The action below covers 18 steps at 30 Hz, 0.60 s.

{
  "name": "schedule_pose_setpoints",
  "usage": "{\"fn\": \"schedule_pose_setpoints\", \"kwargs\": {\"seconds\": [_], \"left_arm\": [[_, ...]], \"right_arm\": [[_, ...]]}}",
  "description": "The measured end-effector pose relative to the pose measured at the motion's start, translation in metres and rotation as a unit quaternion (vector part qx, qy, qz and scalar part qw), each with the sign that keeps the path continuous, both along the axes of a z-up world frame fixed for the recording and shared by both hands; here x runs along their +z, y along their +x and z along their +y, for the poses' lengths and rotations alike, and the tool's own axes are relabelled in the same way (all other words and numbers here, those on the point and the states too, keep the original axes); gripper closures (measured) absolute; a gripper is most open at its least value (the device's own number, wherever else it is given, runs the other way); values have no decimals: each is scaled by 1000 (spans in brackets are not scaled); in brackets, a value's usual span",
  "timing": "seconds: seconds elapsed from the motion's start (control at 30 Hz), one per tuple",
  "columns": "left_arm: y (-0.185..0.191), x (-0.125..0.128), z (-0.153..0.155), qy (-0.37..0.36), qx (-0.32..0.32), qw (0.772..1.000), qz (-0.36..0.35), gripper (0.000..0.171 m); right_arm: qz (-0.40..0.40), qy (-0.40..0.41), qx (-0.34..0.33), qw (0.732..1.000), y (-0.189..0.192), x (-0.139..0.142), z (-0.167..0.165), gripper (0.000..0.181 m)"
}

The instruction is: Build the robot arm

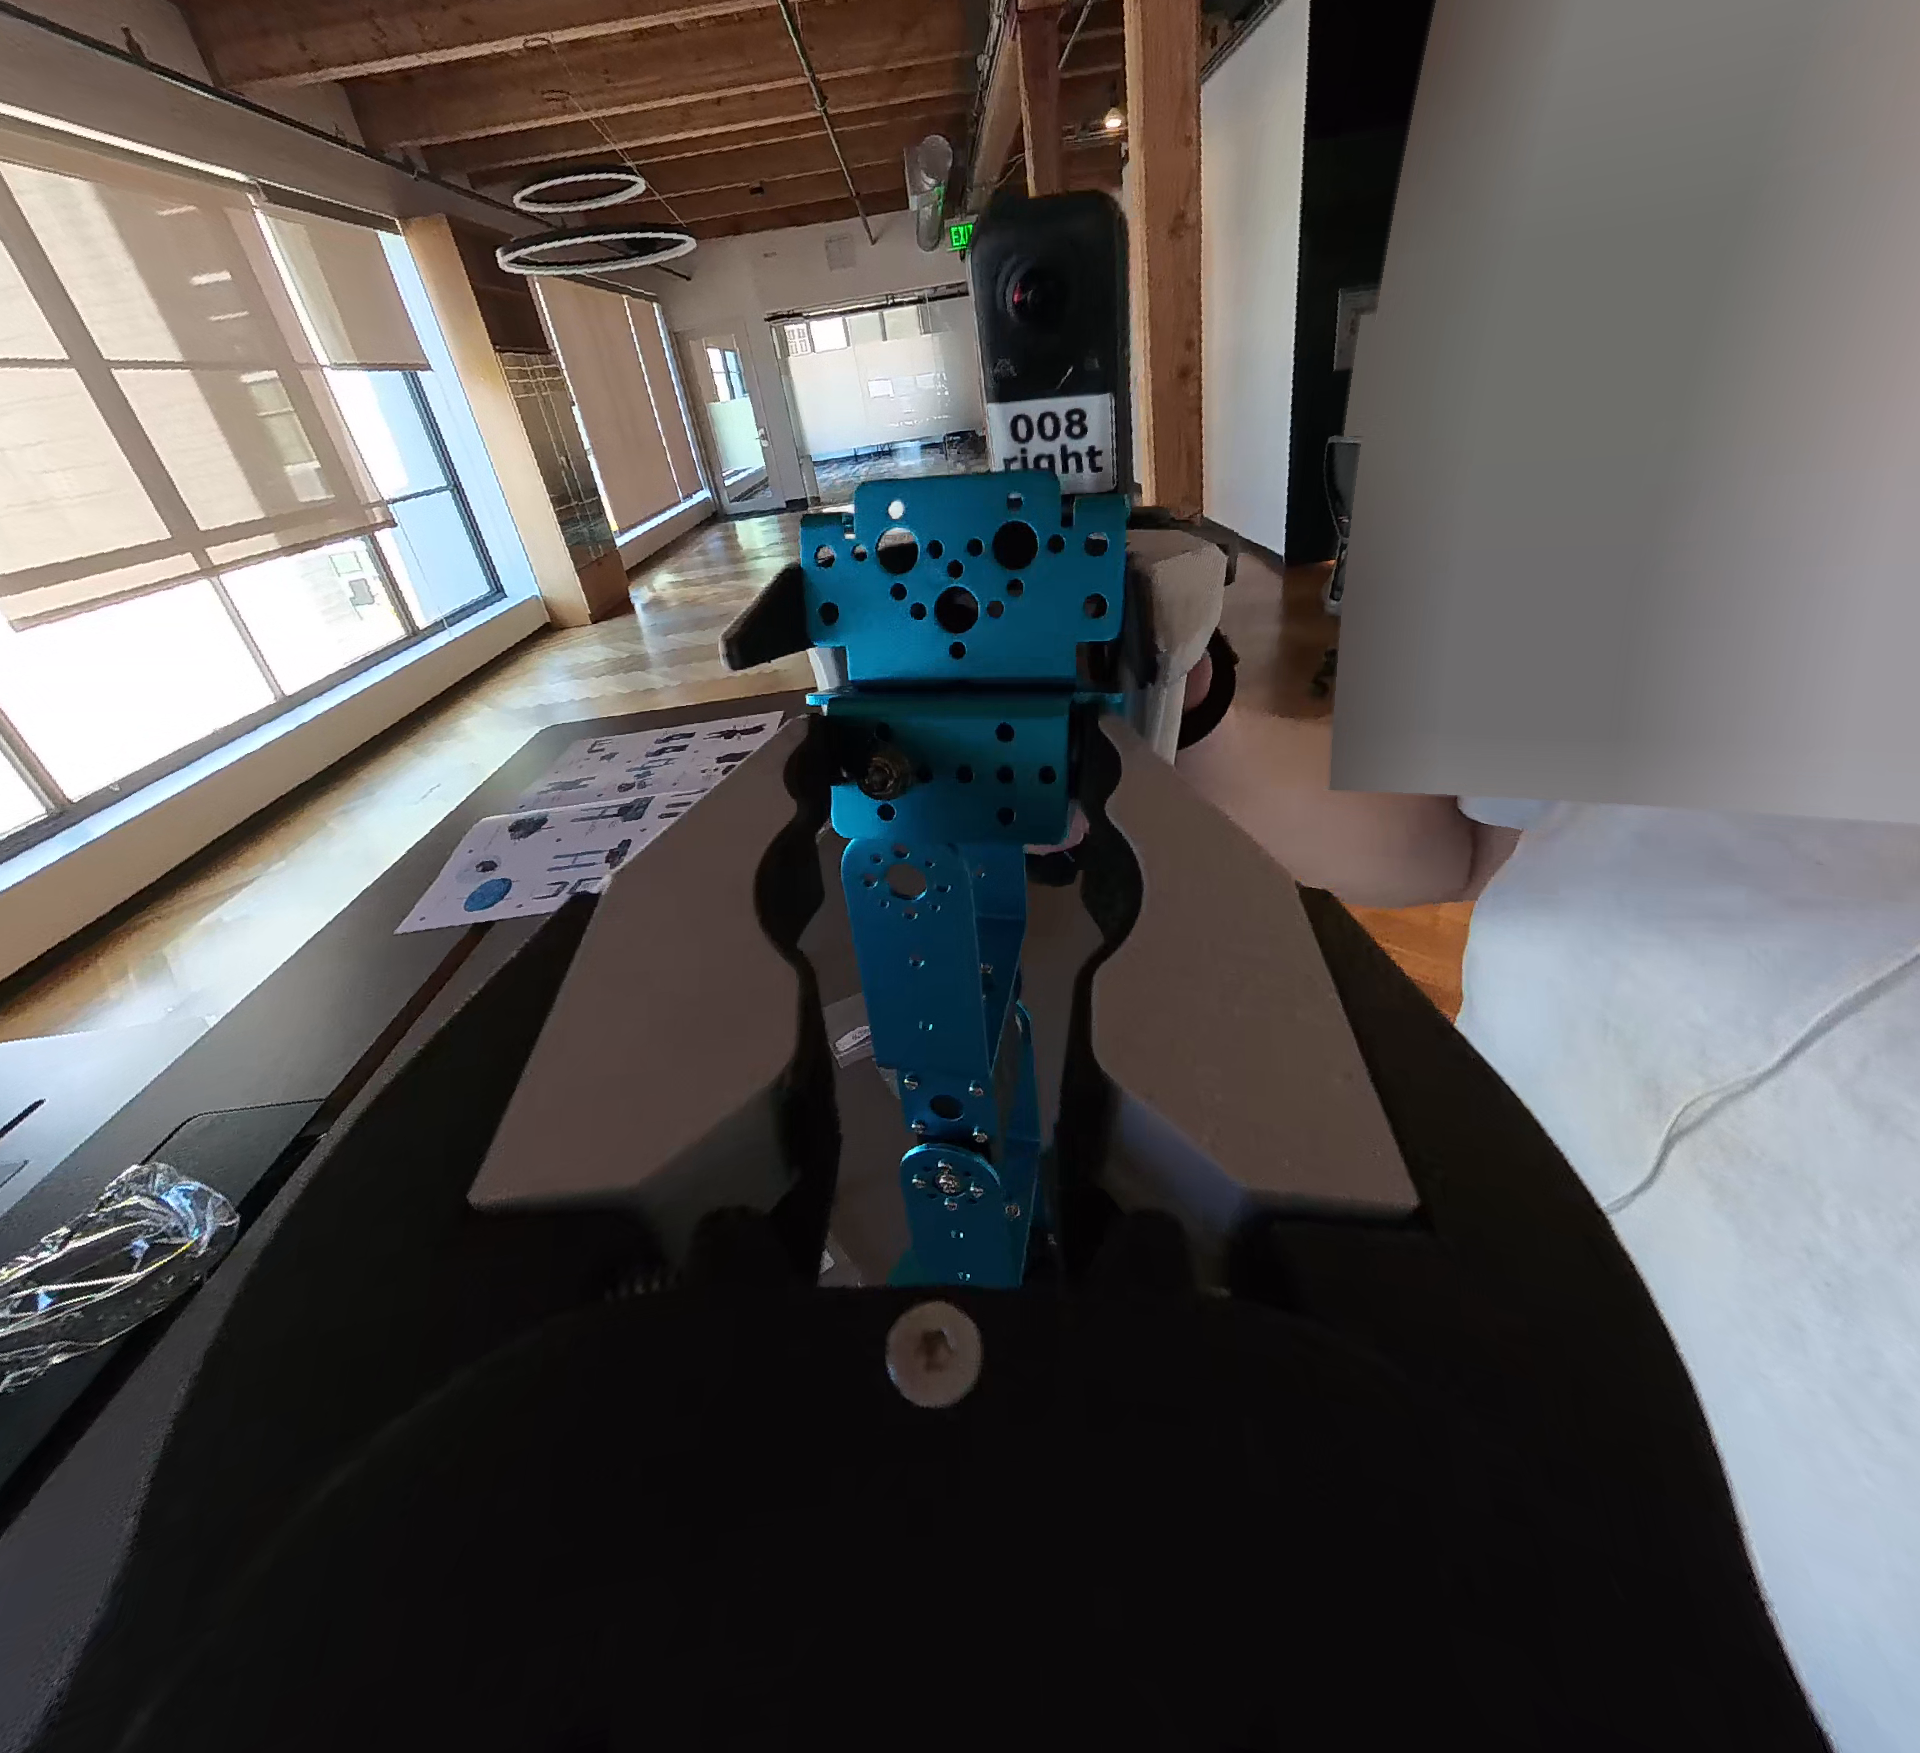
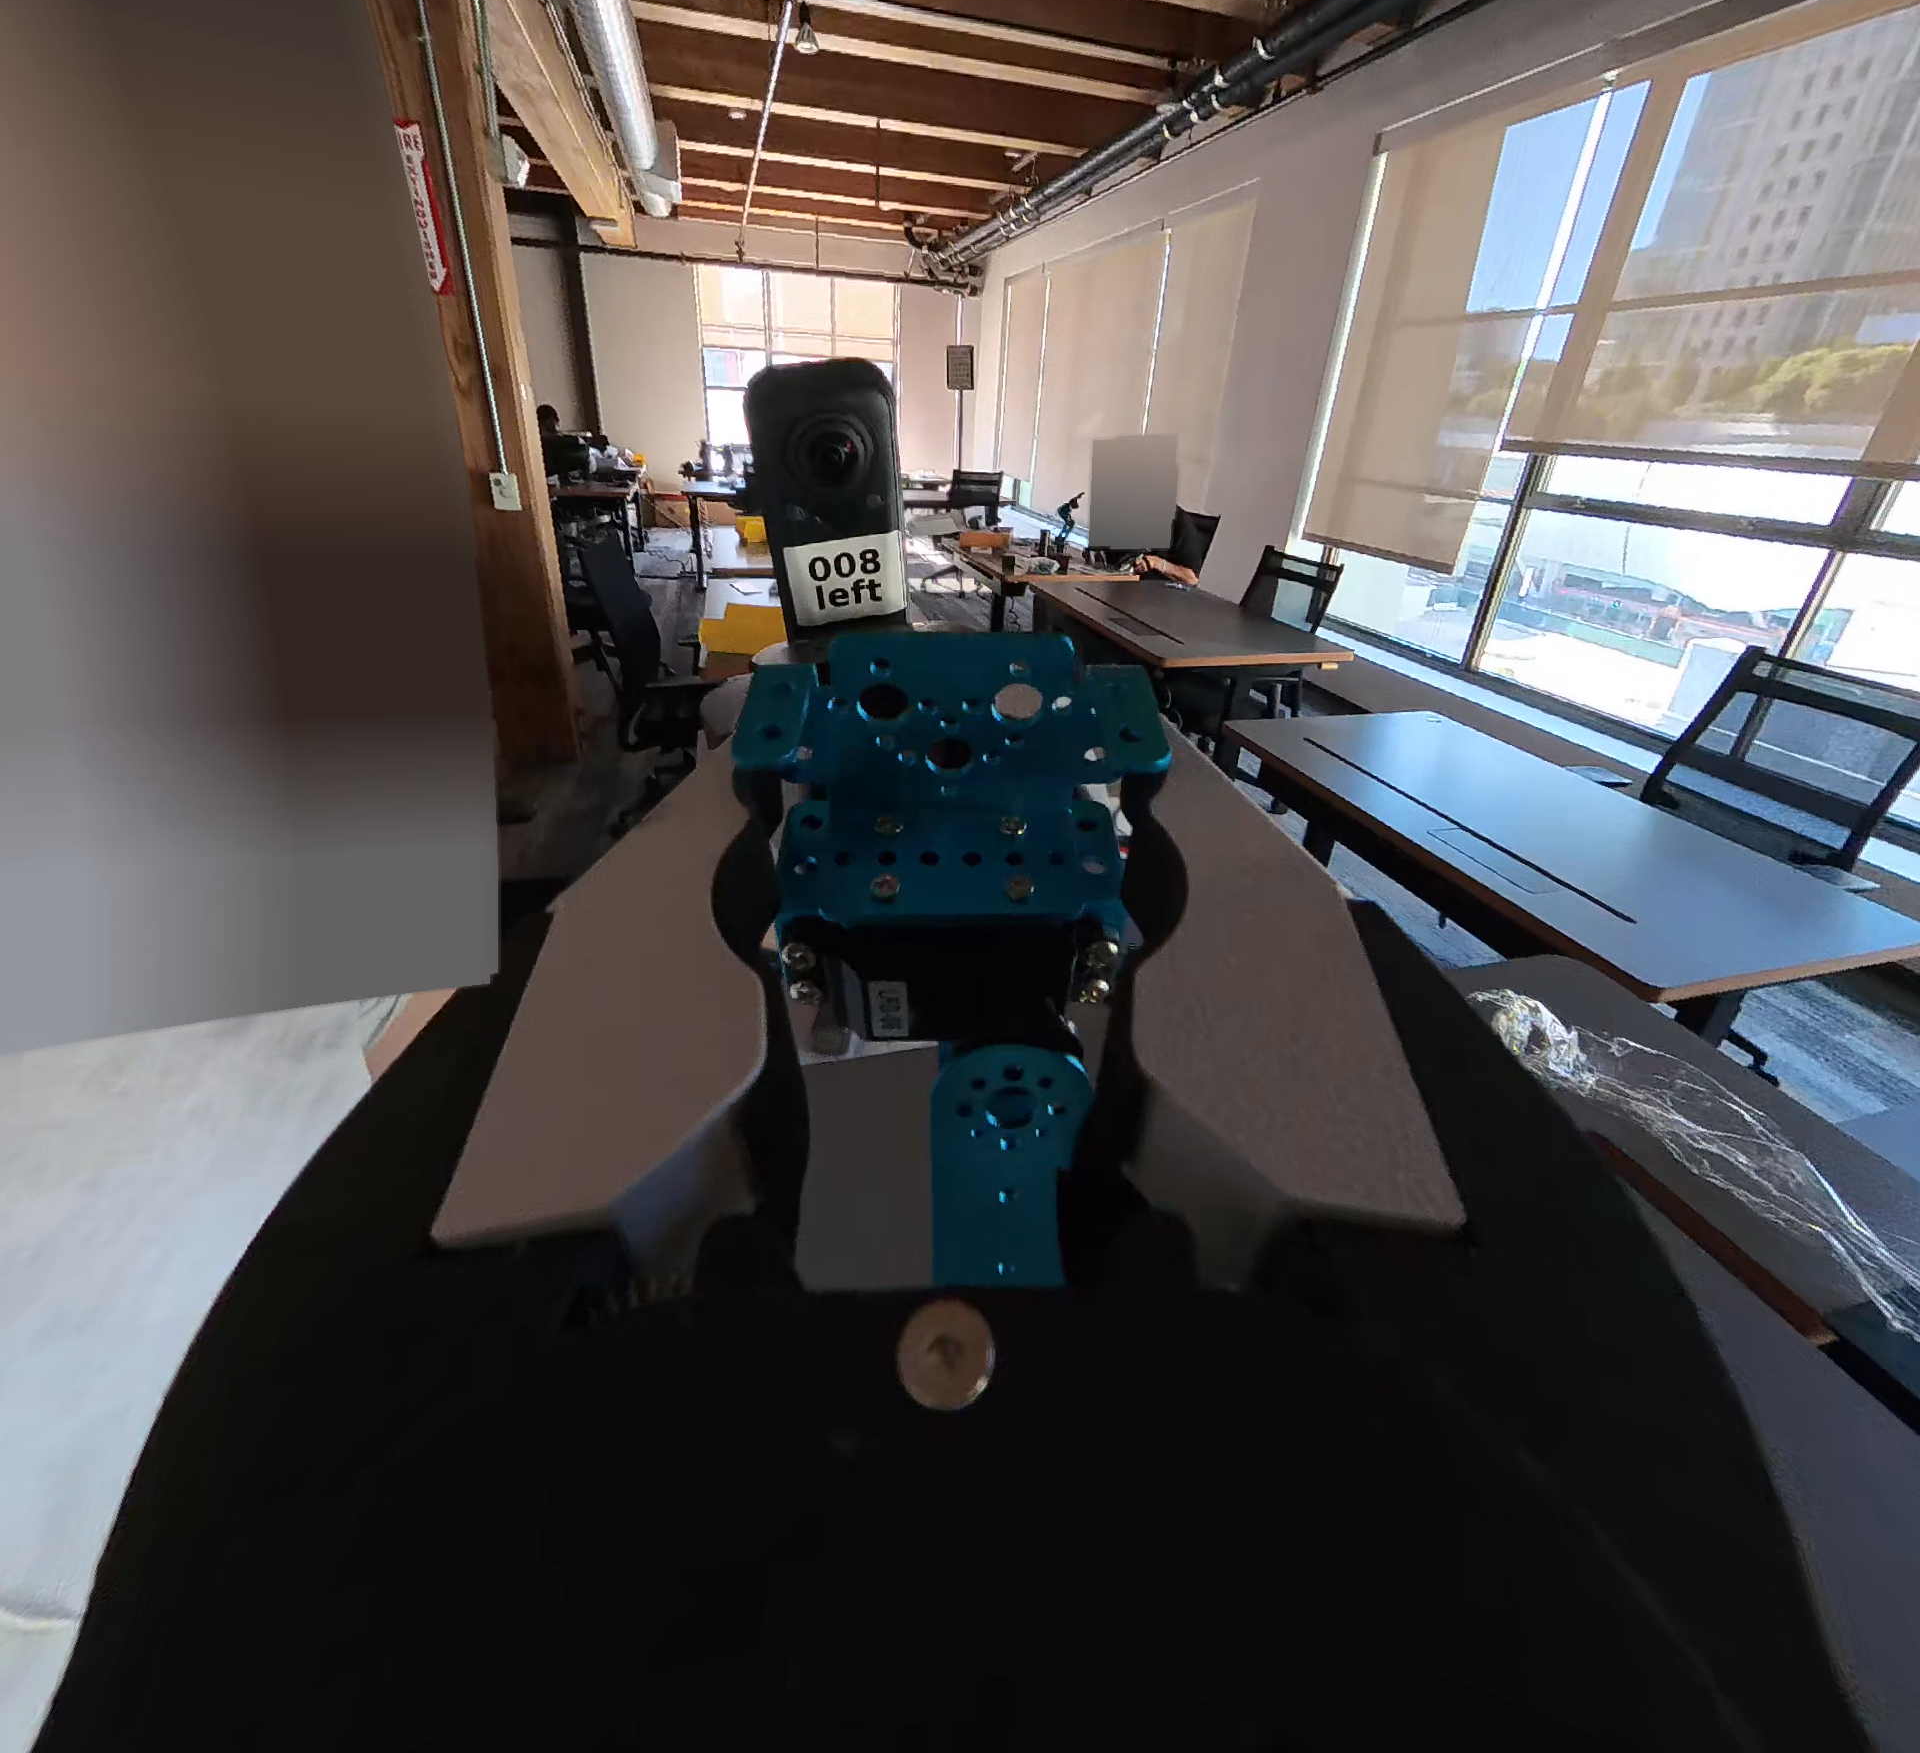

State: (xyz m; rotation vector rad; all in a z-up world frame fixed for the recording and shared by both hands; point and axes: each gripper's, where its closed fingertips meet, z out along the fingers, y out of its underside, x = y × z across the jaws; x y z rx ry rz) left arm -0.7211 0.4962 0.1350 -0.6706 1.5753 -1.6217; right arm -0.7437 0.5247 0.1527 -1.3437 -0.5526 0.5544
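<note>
Both tools hold one blue metal bracket assembly (image 1: 961, 623) raised above the dark surface (image 1: 343, 1007). The left tool (image 1: 948, 830) grips its lower end; the right tool (image 2: 951, 872) clamps the bracket assembly's other end. Paper sheets (image 1: 582, 830) lie beyond, near the surface's far edge.

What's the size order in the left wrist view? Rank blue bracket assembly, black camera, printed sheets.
1. blue bracket assembly, nearest the lens.
2-3. printed sheets and black camera look alike; sheets partly hidden, so unranked.

right gripper (image 2: 951, 856) | fingers (image 2: 644, 1007) closed on blue metal bracket assembly (image 2: 945, 799) | left gripper's camera (image 2: 826, 477) behind
</note>
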Motion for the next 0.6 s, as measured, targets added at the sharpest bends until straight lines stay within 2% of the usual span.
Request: {"fn": "schedule_pose_setpoints", "kwargs": {"seconds": [0.23, 0.33, 0.4, 0.47, 0.6], "left_arm": [[-2, 0, -1, 8, 11, 1000, -16, 125], [-7, -1, 13, -17, 42, 999, -23, 111], [-14, -4, 23, -44, 54, 997, -25, 107], [-17, -10, 26, -67, 50, 996, -12, 110], [-2, -29, 18, -70, 44, 996, 21, 116]], "right_arm": [[-24, -3, -1, 1000, -2, -1, -3, 116], [-29, 0, 0, 1000, -1, -1, -2, 116], [-36, -3, 1, 999, -1, -1, -2, 116], [-47, 0, 0, 999, -1, -2, -3, 116], [-60, -9, 5, 998, -1, -2, -3, 116]]}}
